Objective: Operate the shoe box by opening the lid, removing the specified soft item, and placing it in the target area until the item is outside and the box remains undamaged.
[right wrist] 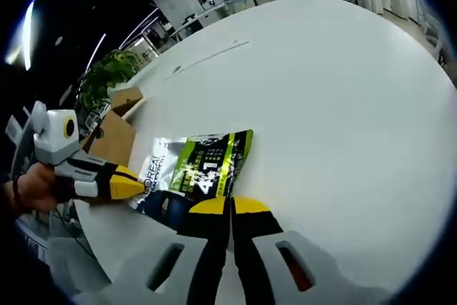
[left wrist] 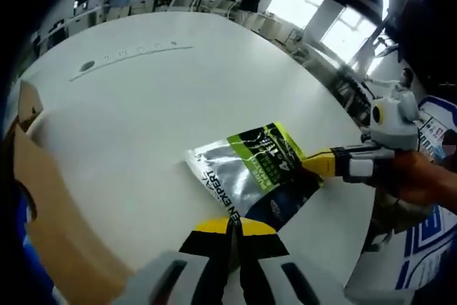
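White tabletop (left wrist: 164, 98), broad and round, carries the work, with office desks, monitors and several people well back in the room and a potted plant (right wrist: 107, 73) seen past the table edge in the right gripper view. One soft item is on the table: a foil pouch (left wrist: 250, 166) printed green, black and silver, lying flat on the white surface, fully outside the box. One cardboard box (right wrist: 114, 133) stands near the table's edge, just beside the pouch in the right gripper view, its brown flaps up; its rim (left wrist: 43, 198) also runs along the left of the left gripper view. No tear or crush is visible on the cardboard parts shown, though most of the box is out of frame. Two grippers are counted. Left gripper (left wrist: 232, 228) has its yellow-tipped jaws pressed together at the near edge of the pouch; whether a corner of foil is pinched between them I cannot tell. Right gripper (right wrist: 230, 208) likewise has its jaws closed tight at the pouch's edge, and a pinch on the foil cannot be confirmed. Each also appears in the other's view, held in a hand (left wrist: 421, 176), tip against the pouch. Judged from this layout, the pouch lies flat because it is being set down and steadied from two opposite sides in the target area; the extraction step appears essentially complete, with release remaining.
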